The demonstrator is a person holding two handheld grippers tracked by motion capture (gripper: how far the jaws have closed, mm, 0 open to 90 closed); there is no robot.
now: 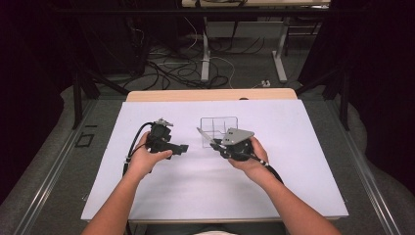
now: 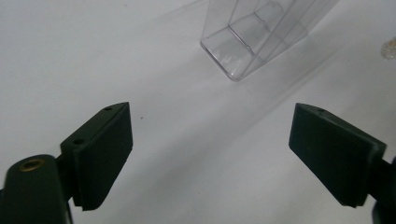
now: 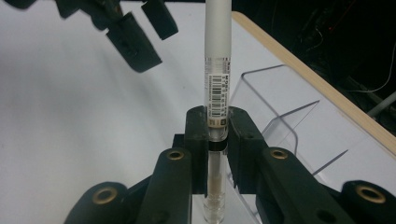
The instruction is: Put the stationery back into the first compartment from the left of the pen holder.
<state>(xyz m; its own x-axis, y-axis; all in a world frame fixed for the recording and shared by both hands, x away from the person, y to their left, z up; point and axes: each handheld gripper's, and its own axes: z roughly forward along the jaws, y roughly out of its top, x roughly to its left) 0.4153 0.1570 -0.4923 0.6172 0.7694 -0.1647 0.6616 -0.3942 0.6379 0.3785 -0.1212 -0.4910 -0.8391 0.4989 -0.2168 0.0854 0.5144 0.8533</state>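
Note:
A white pen [image 3: 218, 46] with a barcode label and a clear lower barrel stands between the pads of my right gripper [image 3: 218, 126], which is shut on it. In the high view the pen [image 1: 204, 137] sticks out to the upper left of the right gripper [image 1: 216, 146], just in front of a clear plastic compartment box [image 1: 219, 125]. My left gripper [image 1: 182, 148] is left of the box and points right at it. Its jaws stand wide apart with nothing between them [image 2: 210, 149], and the box [image 2: 252, 37] lies ahead on the white sheet. The right gripper view has the left gripper [image 3: 140, 32] at the upper left and the box [image 3: 280, 107] to the right.
A white sheet [image 1: 293, 161] covers the table, with a wooden edge [image 1: 210, 94] at the far side. Beyond it are table legs and cables on the floor [image 1: 195, 68]. A metal rail [image 1: 54, 166] runs along the left.

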